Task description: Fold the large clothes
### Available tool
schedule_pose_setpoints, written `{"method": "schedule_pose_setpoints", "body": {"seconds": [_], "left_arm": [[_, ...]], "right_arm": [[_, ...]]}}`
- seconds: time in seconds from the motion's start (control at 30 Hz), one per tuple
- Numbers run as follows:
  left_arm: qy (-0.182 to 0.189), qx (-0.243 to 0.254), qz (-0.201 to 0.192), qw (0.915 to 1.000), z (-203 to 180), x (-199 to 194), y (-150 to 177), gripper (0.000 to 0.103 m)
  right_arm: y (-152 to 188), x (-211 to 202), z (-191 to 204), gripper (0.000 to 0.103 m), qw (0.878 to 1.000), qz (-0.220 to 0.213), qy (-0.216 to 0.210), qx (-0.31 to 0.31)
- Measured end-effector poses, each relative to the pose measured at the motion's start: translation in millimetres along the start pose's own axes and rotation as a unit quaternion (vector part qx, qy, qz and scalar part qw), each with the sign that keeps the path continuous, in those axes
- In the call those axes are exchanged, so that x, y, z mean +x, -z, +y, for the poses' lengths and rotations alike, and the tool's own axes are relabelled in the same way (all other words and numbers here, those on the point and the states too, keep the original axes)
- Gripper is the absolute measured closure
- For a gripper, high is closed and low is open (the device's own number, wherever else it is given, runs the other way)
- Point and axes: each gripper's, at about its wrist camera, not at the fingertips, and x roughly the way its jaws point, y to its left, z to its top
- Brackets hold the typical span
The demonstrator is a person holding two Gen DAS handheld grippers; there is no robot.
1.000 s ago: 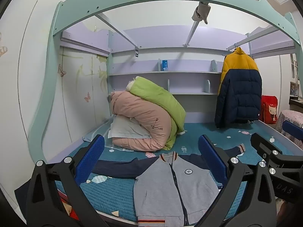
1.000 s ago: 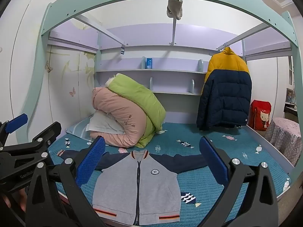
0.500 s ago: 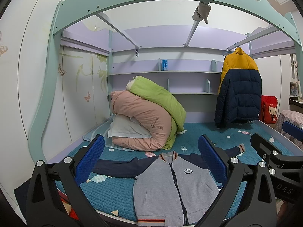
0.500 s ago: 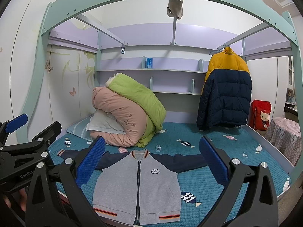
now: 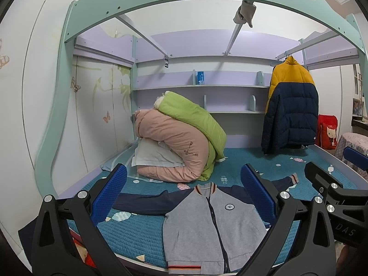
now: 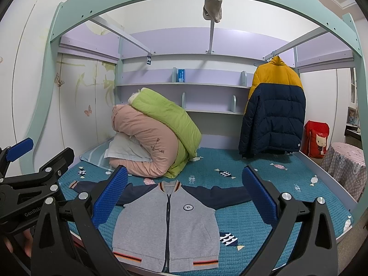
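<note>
Place: I was in a child's bedroom at home | Evidence: loft-bed frame [image 6: 69, 18] arched over a teal quilted mattress [image 6: 253, 174] | rolled duvets [image 6: 156, 138] at its back left corner | puffer coat [image 6: 273, 110] hung at the right edge | butterfly-painted wardrobe doors [image 5: 96, 115] | lilac wall shelves [image 6: 184, 85].

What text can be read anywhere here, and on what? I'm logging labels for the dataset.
"GenRob", cut off: on the left tongs, right wrist view.
"DAS": on the right tongs, left wrist view.
"CAT": on the red bag.
Round badge on the grey jacket: too small.
Blue box on the shelf: unreadable.
</note>
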Motion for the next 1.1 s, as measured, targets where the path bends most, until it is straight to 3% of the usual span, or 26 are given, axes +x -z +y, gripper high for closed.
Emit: {"method": "schedule_pose_setpoints", "body": {"seconds": [1.1], "left_arm": [[-0.001, 0.001, 0.005, 1.0000, 4.4, 4.1, 10.2, 0.005]], "right_arm": [[4.1, 1.8, 0.4, 0.007, 1.000, 0.004, 0.002, 0.001]]}}
